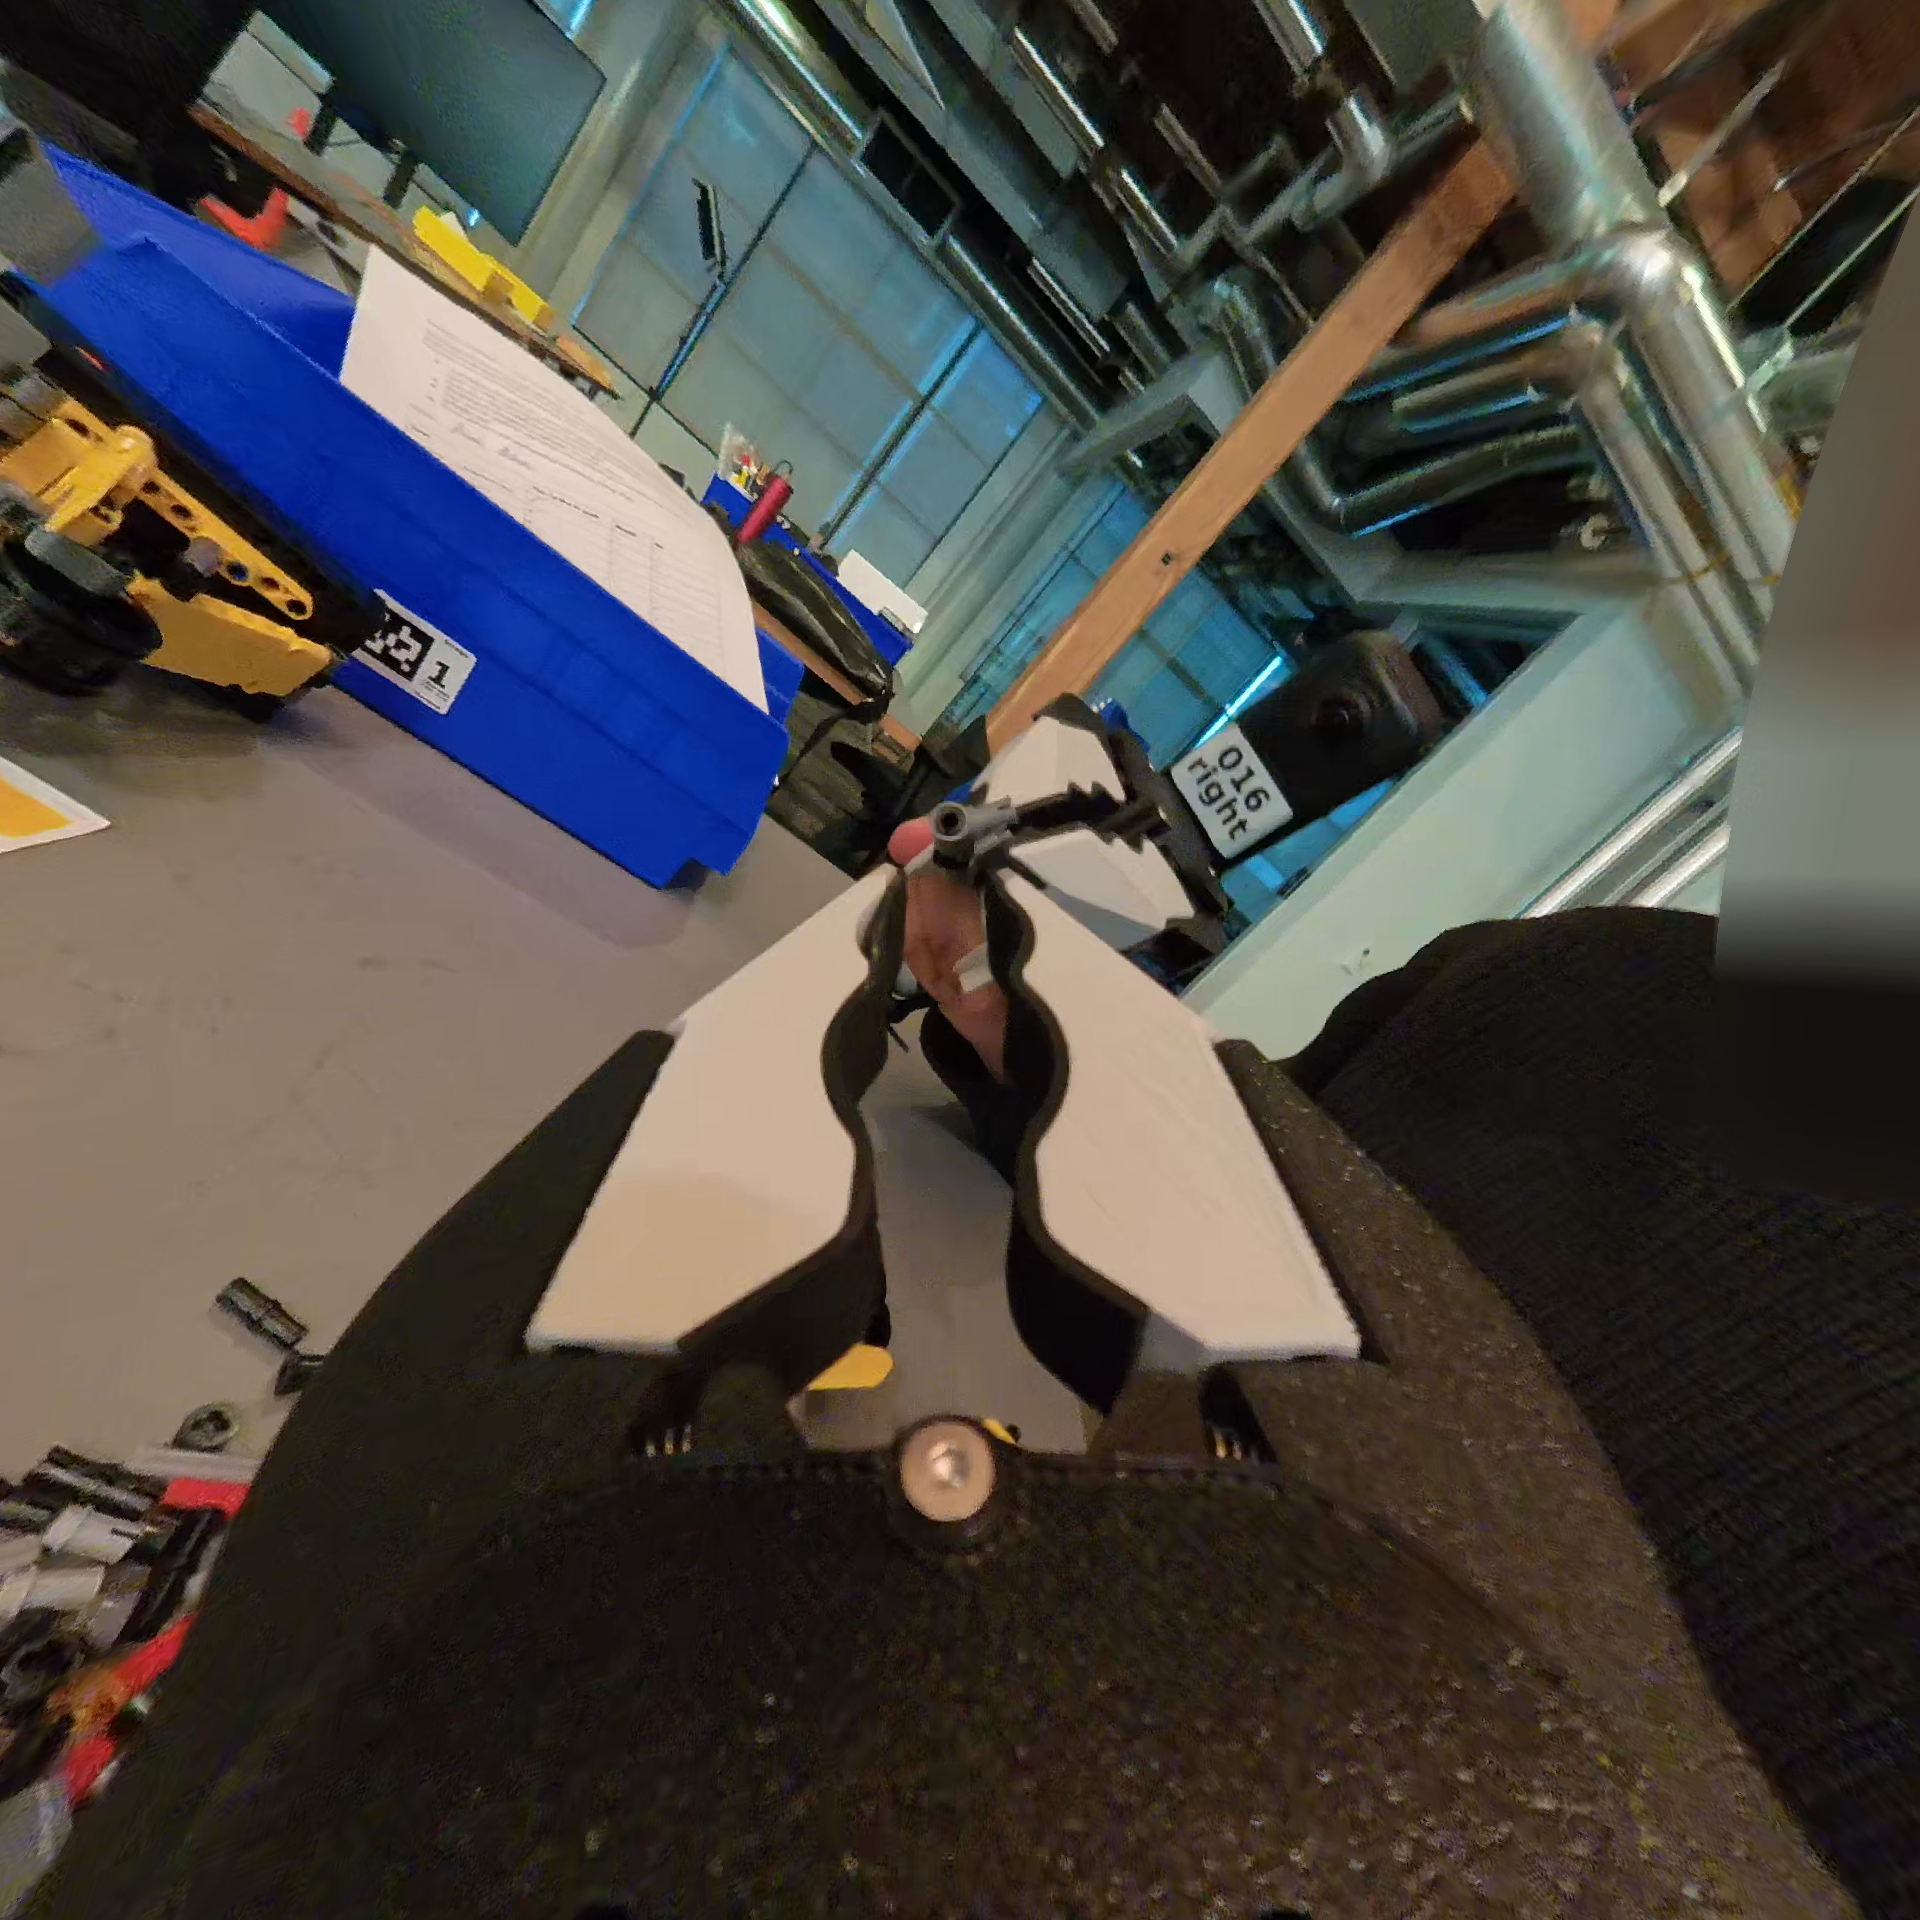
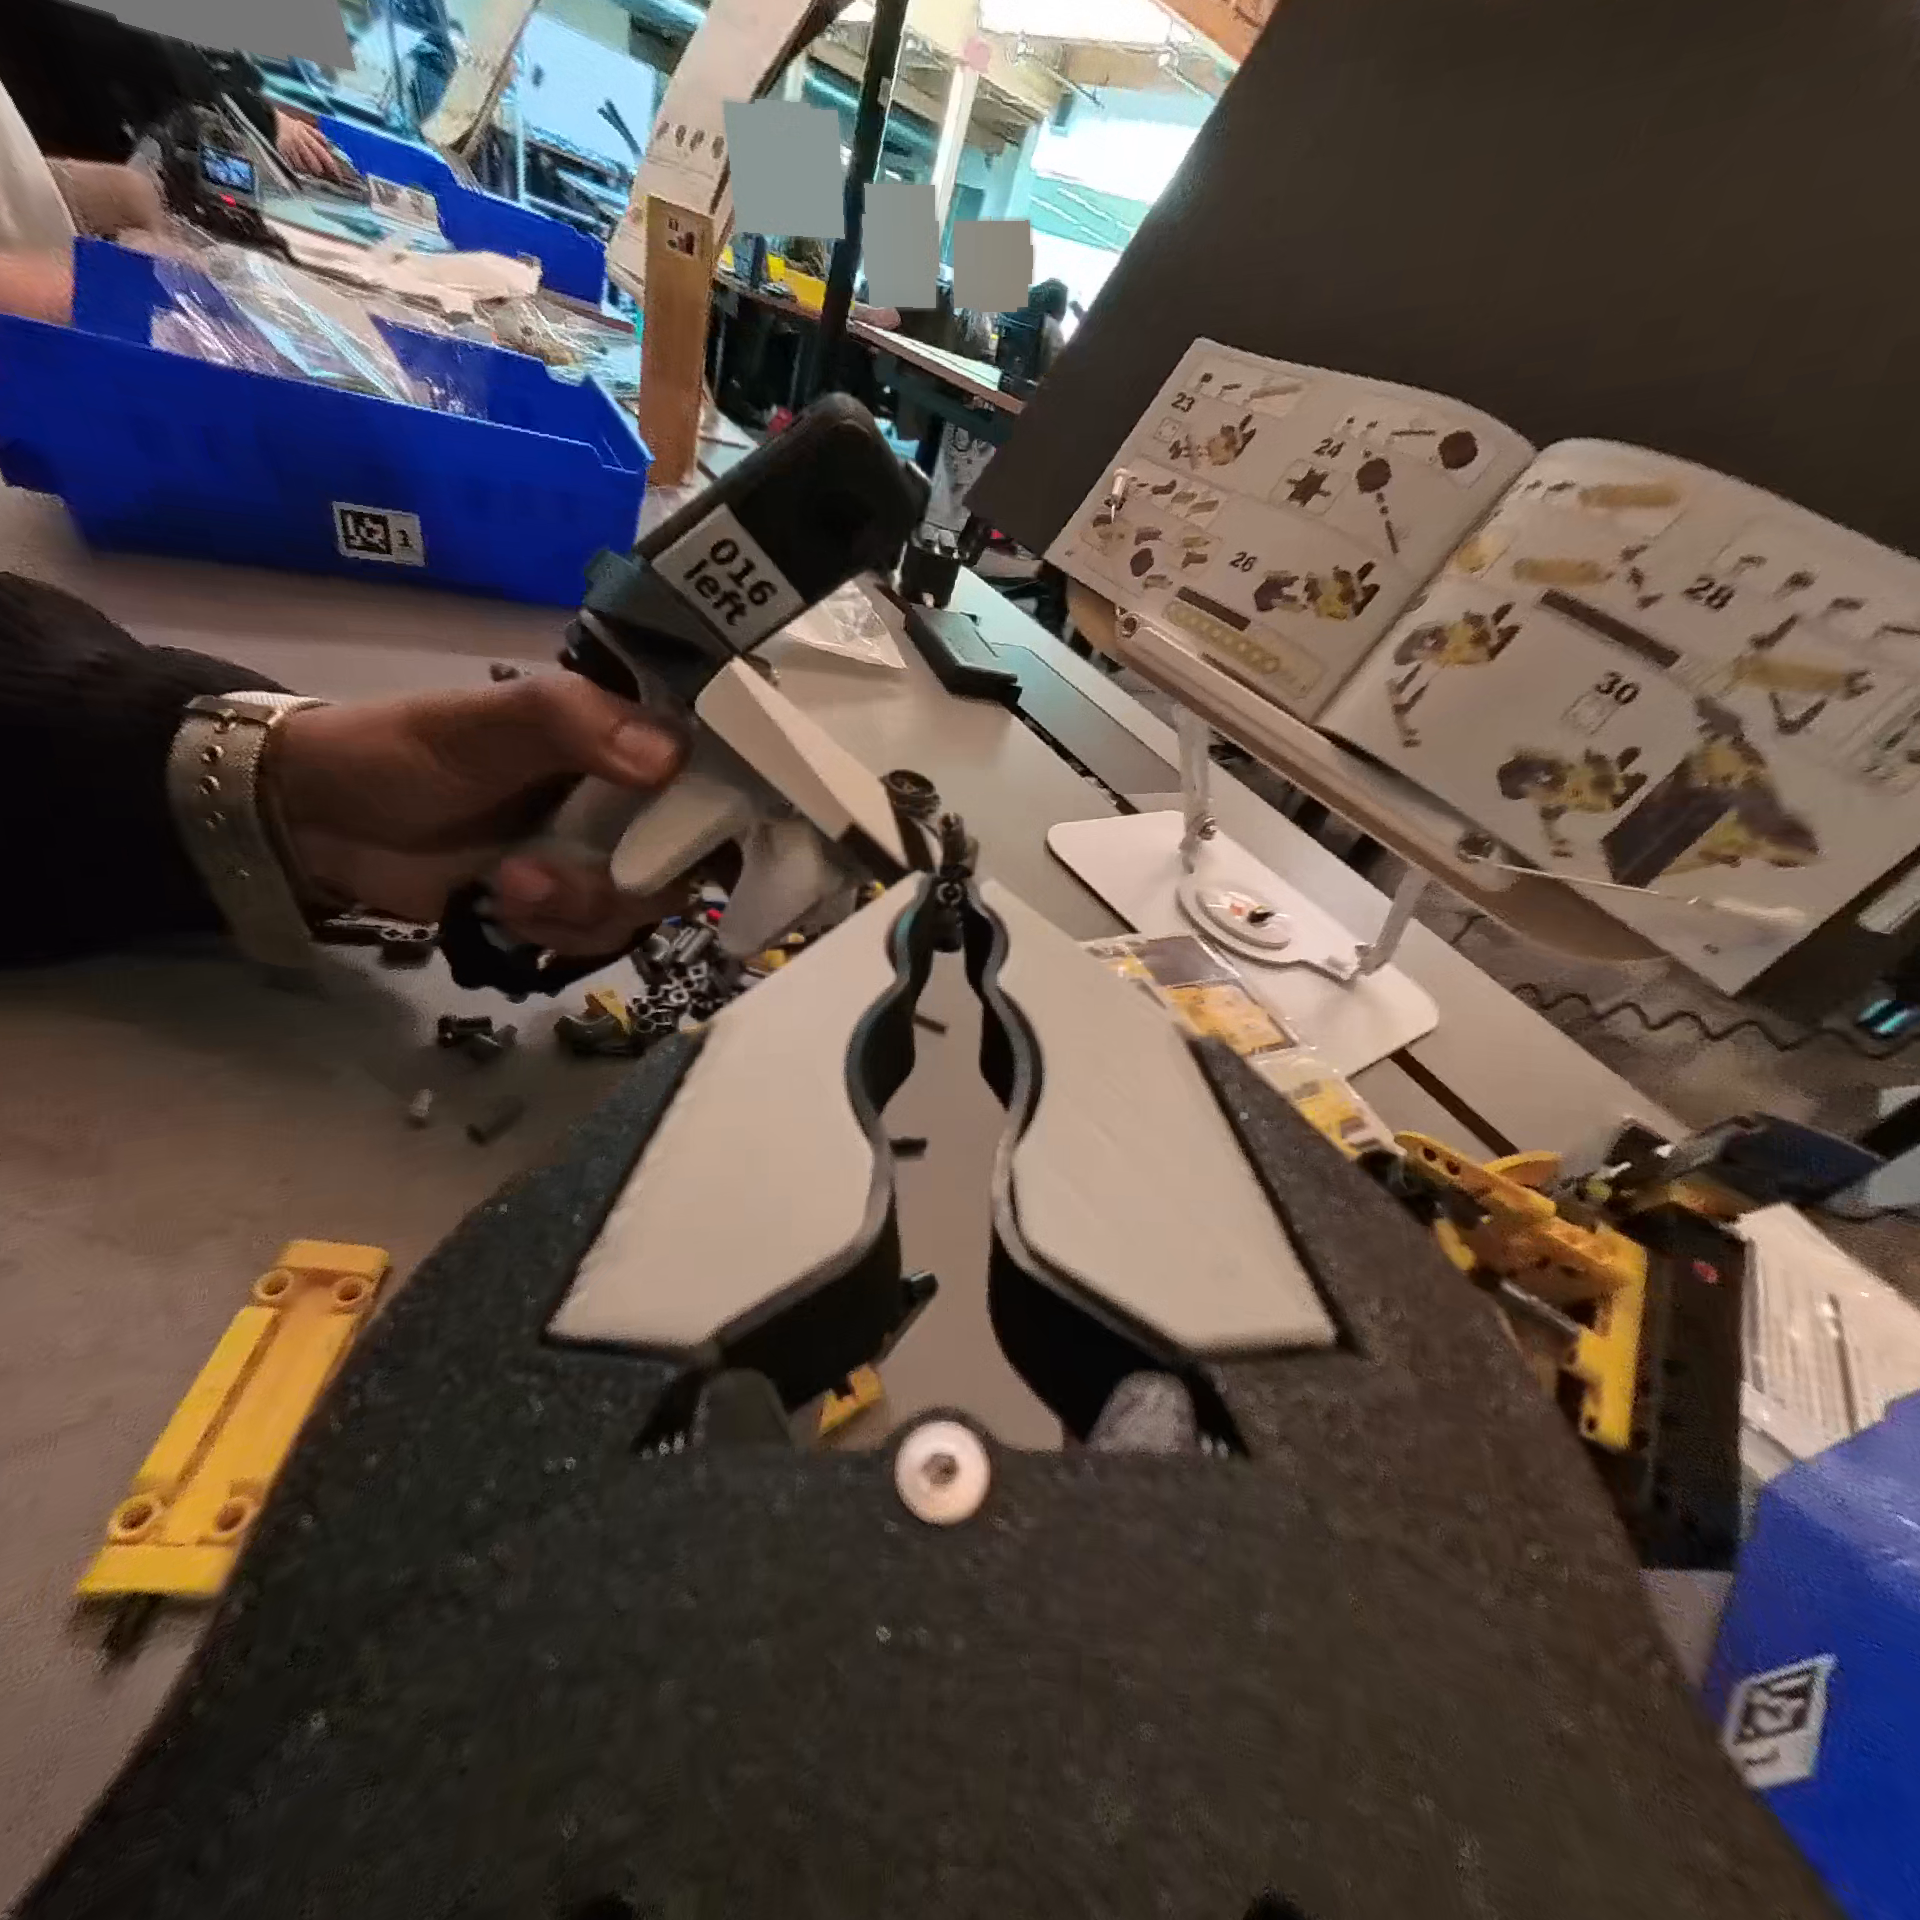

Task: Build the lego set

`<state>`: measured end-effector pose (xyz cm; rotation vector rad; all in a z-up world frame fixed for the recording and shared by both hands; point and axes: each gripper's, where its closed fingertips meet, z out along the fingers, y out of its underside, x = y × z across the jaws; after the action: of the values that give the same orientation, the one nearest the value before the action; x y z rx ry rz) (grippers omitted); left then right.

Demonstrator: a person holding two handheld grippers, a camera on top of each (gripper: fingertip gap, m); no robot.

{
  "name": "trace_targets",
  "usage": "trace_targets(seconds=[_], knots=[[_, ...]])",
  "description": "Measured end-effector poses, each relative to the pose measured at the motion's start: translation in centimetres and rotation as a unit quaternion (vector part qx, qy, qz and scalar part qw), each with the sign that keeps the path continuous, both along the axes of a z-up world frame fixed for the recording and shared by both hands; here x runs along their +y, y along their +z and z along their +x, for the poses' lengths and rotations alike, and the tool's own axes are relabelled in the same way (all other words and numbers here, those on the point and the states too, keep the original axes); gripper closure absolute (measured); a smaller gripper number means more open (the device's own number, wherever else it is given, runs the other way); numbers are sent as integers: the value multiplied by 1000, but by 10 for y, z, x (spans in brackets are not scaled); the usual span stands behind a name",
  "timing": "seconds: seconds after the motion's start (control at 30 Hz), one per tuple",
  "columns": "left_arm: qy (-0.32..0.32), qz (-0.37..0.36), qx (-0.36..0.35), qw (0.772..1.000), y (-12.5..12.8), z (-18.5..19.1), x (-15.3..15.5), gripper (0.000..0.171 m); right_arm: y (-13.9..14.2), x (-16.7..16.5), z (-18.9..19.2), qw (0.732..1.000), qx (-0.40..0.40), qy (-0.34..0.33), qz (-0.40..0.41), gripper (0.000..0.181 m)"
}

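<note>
My left gripper is shut at its tips on a small grey and black building-toy piece, held above the grey table. A thin black part of it runs to the right gripper, which faces mine. In the right wrist view my right gripper is shut on the black piece. The left gripper, held in a hand, meets it tip to tip from the upper left. A fingertip shows behind the piece.
A blue bin with a paper sheet and a yellow and black model lie to the left. Loose small parts are heaped near. An open instruction booklet stands on a stand at right. A yellow plate lies at left. The tips of both grippers are at nearly the same place. Left tips and right tips are each some 20 cm from the yellow plate.
</note>
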<state>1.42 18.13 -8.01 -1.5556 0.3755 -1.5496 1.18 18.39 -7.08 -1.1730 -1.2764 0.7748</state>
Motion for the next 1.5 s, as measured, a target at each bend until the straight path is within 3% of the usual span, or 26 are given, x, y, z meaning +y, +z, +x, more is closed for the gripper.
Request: trace_targets(seconds=[0.37,0.5,0.83,1.1,1.33,1.5], knots=[[-8,13,9,1000,2,0,-3,168,-5,-7,-2,999,0,36,-15,177],[10,14,-4,1000,6,-6,0,168,-11,-2,-5,1000,-11,22,-7,167],[14,7,-2,1000,4,-6,2,168,-10,-1,-6,1000,0,20,-11,174],[30,-17,-13,999,0,-6,6,168,-13,4,-6,994,-34,-31,101,174],[36,-42,-25,998,-4,-7,9,168,-16,6,-7,962,-79,-92,244,174],[33,-36,-26,998,-2,-7,8,167,-14,5,-7,985,-50,-63,152,175]])
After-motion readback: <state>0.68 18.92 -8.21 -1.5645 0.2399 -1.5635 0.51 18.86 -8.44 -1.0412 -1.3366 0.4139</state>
